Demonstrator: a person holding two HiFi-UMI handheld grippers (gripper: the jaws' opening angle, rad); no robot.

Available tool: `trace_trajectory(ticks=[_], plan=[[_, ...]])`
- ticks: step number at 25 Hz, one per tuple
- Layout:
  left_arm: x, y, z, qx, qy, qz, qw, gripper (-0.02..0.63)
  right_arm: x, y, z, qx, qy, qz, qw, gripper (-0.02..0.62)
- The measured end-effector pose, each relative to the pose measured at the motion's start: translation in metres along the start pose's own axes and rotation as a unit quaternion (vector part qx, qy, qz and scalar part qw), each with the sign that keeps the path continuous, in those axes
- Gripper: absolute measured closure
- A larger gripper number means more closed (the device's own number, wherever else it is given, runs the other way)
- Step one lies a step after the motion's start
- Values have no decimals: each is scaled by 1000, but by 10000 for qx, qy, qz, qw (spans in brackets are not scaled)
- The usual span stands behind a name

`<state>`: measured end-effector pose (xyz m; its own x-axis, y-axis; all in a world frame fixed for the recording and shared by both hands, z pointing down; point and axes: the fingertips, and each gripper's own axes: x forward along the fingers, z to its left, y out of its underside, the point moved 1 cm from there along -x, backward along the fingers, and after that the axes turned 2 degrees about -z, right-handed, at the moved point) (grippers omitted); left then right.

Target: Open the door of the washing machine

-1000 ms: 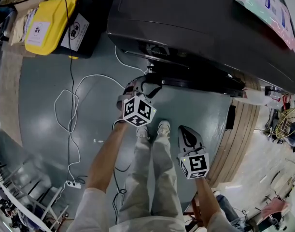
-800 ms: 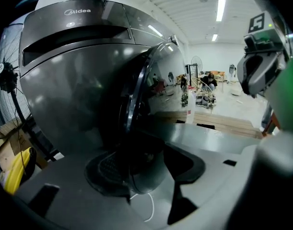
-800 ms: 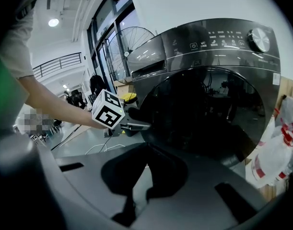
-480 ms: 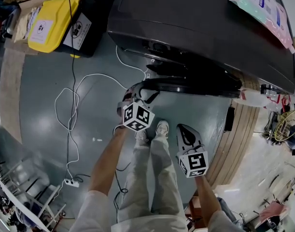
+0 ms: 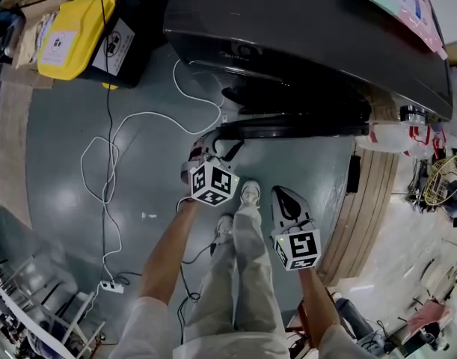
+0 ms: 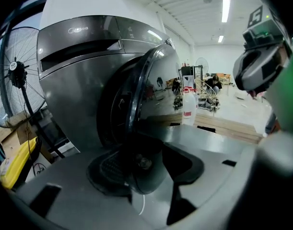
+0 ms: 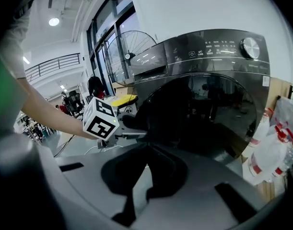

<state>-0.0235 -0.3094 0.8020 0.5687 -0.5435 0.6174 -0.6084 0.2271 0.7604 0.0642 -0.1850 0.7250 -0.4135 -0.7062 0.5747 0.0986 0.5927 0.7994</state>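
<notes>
Overhead, the head view has a dark grey front-loading washing machine point(image 5: 303, 36) along the top. Its round dark-glass door point(image 5: 303, 126) is swung part-way out over the blue-grey floor point(image 5: 63, 170). The left tool point(image 5: 213, 143) reaches the door's free edge. The right tool point(image 5: 286, 200) hangs apart from the door, just beside the person's light trousers point(image 5: 239, 275). A white cable point(image 5: 138, 118) loops across the floor, and a yellow-lidded black bin point(image 5: 71, 32) stands to the machine's left.

Next, the left gripper view shows the door's rim standing between the wide-set jaws and filling the gap. The jaws have just been closing, and they grip that rim. The door angles away from the machine's front. A black standing fan point(image 6: 14, 71) is at the left, and a white bottle with a red label point(image 6: 188, 107) stands beyond the door.

Lastly, the right gripper view shows its jaws drawn together with nothing between them. Ahead, the left tool's marker cube point(image 7: 102, 119) sits at the door's edge. A silver dial point(image 7: 251, 47) shows on the machine's control panel.
</notes>
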Motion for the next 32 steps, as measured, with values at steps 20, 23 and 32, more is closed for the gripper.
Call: trace_trajectory(ticks=[20, 23, 32], plan=[[-38, 13, -58, -337, -102, -27, 9994, 417, -60, 27, 39, 140, 419, -119, 9990, 597], [-42, 15, -64, -369, -132, -17, 9992, 422, -69, 36, 42, 153, 421, -93, 9990, 597], [-54, 16, -94, -550, -271, 26, 9981, 426, -99, 57, 43, 117, 310, -112, 9994, 597]])
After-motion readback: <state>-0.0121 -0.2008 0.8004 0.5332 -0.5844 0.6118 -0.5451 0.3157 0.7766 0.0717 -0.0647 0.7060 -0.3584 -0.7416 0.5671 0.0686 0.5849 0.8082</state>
